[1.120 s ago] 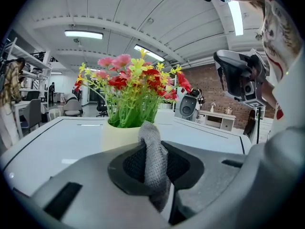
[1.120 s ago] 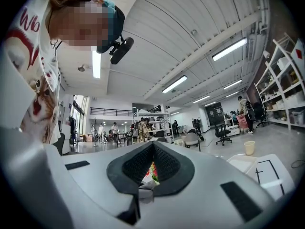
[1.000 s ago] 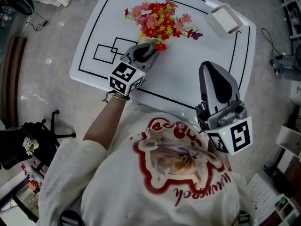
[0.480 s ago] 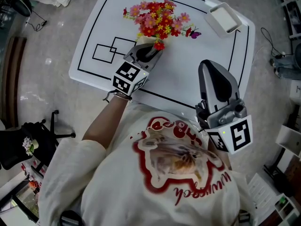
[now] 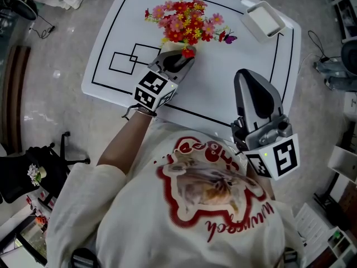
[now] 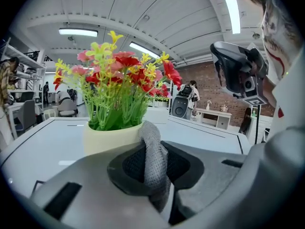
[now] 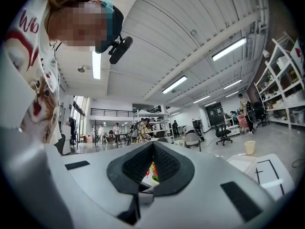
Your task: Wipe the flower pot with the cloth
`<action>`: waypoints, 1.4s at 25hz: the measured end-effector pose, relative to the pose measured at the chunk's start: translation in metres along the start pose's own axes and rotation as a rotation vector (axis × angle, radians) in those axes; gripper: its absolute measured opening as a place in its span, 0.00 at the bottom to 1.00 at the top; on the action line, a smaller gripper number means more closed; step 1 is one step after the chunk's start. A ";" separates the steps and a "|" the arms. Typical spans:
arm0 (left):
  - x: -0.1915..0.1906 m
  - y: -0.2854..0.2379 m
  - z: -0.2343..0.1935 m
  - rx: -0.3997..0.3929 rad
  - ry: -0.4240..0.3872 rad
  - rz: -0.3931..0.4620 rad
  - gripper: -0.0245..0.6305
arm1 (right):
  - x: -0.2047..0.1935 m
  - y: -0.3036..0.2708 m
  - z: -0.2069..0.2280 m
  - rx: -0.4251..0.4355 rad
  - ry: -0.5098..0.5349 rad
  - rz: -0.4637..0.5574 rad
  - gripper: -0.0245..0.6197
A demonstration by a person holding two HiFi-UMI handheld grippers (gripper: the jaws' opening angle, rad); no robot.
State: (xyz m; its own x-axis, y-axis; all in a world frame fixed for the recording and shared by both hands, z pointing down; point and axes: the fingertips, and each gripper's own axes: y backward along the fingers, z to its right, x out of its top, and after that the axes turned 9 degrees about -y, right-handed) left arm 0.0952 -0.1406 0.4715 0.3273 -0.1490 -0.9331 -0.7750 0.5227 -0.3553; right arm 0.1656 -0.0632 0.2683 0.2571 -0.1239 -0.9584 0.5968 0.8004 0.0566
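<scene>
A cream flower pot (image 6: 110,138) filled with red, pink and yellow artificial flowers (image 5: 184,20) stands on the white table (image 5: 223,82). My left gripper (image 5: 178,60) is shut on a grey mesh cloth (image 6: 153,163), whose top edge touches the pot's rim on its near right side. In the head view the pot (image 5: 170,47) is mostly hidden under the flowers and the gripper. My right gripper (image 5: 254,96) hangs shut and empty over the table's near right part, well away from the pot.
A white rectangular tray (image 5: 266,20) sits at the table's far right corner. Black lines and rectangles (image 5: 127,61) are marked on the tabletop left of the pot. Shelving (image 5: 346,166) stands at the right, a black chair base (image 5: 61,152) on the floor at left.
My left gripper has crept a little further toward the pot with the cloth. The right gripper has stayed put.
</scene>
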 end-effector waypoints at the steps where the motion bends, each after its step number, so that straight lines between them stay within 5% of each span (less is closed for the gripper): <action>1: 0.001 -0.001 0.003 -0.016 -0.007 0.006 0.13 | 0.000 0.000 0.000 -0.002 0.003 0.000 0.04; 7: 0.020 0.005 0.035 -0.102 -0.055 0.071 0.13 | -0.006 0.002 -0.002 0.005 0.009 -0.032 0.04; 16: 0.099 0.047 0.057 -0.142 -0.054 0.301 0.13 | -0.002 0.004 -0.009 0.017 0.036 -0.036 0.04; 28: 0.218 0.112 0.049 -0.079 -0.100 0.612 0.13 | 0.007 -0.003 -0.028 0.075 0.092 -0.038 0.04; 35: 0.248 0.127 0.046 -0.047 -0.129 0.651 0.13 | 0.029 -0.010 -0.035 0.101 0.138 -0.020 0.04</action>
State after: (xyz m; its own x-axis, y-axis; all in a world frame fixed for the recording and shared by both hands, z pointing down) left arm 0.1024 -0.0727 0.1971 -0.1558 0.2883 -0.9448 -0.8581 0.4343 0.2741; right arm 0.1409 -0.0544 0.2304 0.1418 -0.0520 -0.9885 0.6756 0.7350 0.0582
